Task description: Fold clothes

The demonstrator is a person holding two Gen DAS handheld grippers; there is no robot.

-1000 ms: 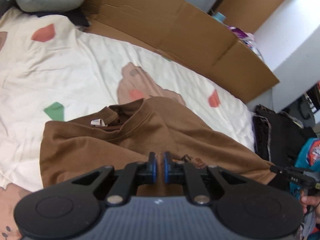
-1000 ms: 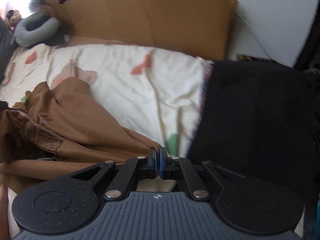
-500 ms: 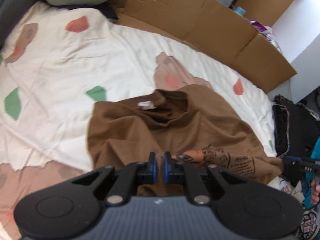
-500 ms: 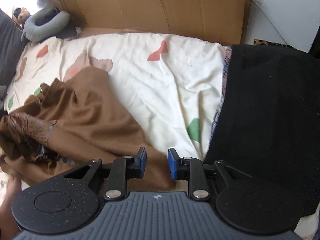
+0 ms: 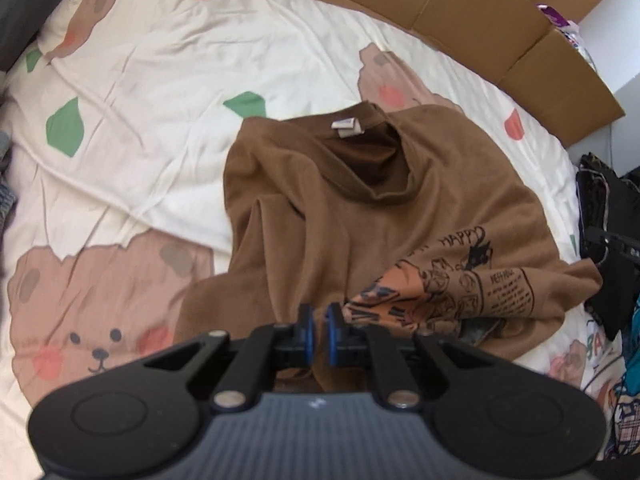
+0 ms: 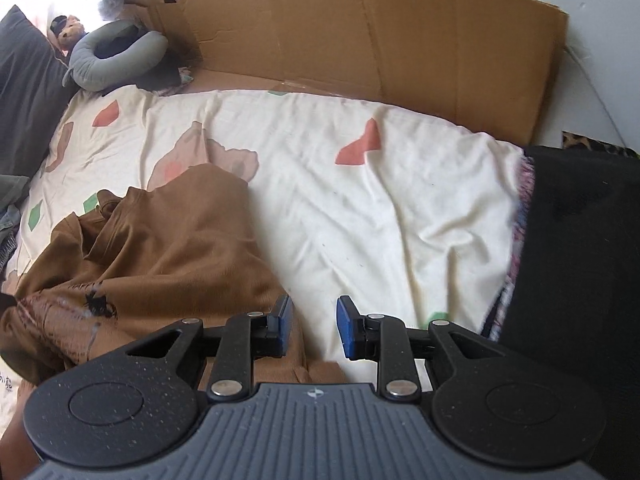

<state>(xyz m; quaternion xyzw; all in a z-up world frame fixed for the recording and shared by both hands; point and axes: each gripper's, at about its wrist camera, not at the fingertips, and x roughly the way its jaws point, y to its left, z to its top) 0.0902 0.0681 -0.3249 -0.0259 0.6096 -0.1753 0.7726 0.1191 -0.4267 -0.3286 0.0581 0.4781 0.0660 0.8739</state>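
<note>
A brown T-shirt (image 5: 320, 200) lies crumpled on the bed, collar and white label toward the far side. Part of it is flipped over and shows an orange and black print (image 5: 460, 288). My left gripper (image 5: 319, 320) is shut on a fold of the shirt at its near edge, and the fabric rises to the blue pads. In the right wrist view the shirt (image 6: 160, 260) lies to the left. My right gripper (image 6: 313, 324) stands open over the shirt's right edge and the sheet, gripping nothing.
The bed sheet (image 5: 160, 60) is cream with bear and leaf prints. Cardboard (image 6: 360, 40) lines the far side. A black garment (image 6: 580, 260) lies at the right end of the bed. A grey neck pillow (image 6: 116, 60) and a dark pillow (image 6: 24, 92) sit far left.
My right gripper opened and let go of the shirt's edge, then drew back. My left gripper moved back with the fabric, so more of the sheet and shirt shows.
</note>
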